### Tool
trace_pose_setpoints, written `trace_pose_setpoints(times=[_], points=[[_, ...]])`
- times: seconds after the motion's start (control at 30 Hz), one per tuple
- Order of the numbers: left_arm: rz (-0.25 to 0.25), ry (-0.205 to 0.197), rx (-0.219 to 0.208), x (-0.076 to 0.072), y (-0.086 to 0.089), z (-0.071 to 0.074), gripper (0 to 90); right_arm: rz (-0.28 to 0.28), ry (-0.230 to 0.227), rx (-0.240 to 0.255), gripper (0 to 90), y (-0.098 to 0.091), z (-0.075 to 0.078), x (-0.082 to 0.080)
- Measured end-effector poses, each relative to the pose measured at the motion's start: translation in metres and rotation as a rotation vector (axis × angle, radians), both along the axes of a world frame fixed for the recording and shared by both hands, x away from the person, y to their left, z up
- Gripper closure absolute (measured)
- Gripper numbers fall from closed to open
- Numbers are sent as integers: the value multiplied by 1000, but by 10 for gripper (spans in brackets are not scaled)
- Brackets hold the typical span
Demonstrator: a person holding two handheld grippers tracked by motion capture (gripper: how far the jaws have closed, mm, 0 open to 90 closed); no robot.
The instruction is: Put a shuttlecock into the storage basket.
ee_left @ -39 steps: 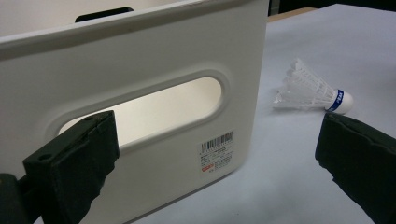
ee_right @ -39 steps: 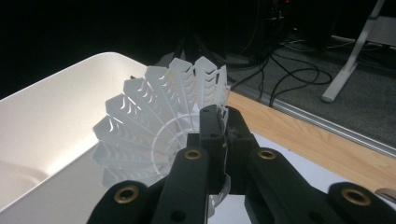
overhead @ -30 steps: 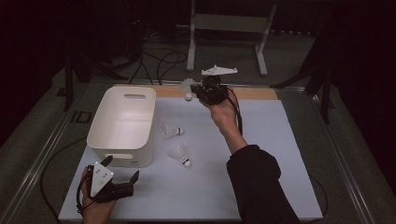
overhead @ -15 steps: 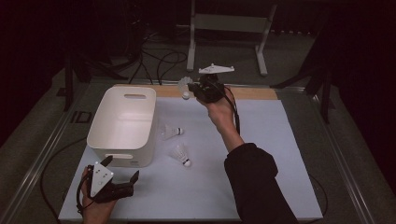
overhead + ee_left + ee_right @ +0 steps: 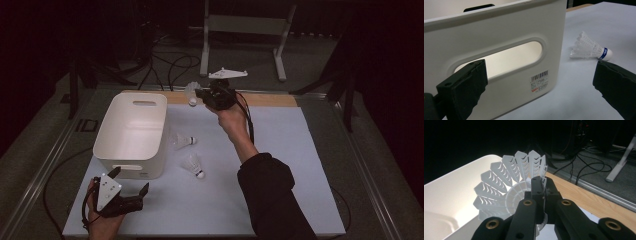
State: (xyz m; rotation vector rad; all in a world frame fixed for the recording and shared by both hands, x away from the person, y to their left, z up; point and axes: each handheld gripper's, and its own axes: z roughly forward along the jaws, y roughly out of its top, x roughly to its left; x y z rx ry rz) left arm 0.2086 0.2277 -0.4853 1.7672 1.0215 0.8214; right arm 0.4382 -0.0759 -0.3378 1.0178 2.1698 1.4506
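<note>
My right gripper [image 5: 201, 93] is raised over the far edge of the table, just right of the white bin [image 5: 131, 107]. It is shut on the feather skirt of a white shuttlecock [image 5: 191, 92]. In the right gripper view the jaws [image 5: 540, 185] pinch the skirt's rim [image 5: 501, 185] with the bin [image 5: 446, 200] below and to the left. Two more shuttlecocks [image 5: 183, 141] [image 5: 194, 165] lie on the mat beside the bin. My left gripper [image 5: 131, 180] rests open at the front left, facing the bin's near wall [image 5: 506, 37]; one shuttlecock [image 5: 591, 49] lies beyond its right jaw.
A pale mat [image 5: 280, 165] covers the table, with a wooden strip [image 5: 270, 99] along its far edge. Cables [image 5: 170, 65] and a metal stand [image 5: 245, 25] are on the floor behind. Metal rails [image 5: 45, 165] run along the table's sides.
My right hand has drifted a little to the left with the shuttlecock, closer to the bin. The left gripper has stayed where it was.
</note>
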Motion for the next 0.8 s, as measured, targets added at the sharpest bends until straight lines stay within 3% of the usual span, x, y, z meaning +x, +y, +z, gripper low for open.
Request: trace_pose_setpoints(times=[0.2, 0.8], points=[[-1, 1, 3, 0, 0, 0, 2, 13, -7, -15, 894, 3, 0, -1], [-2, 2, 4, 0, 0, 0, 2, 29, -19, 1, 895, 13, 2, -3]])
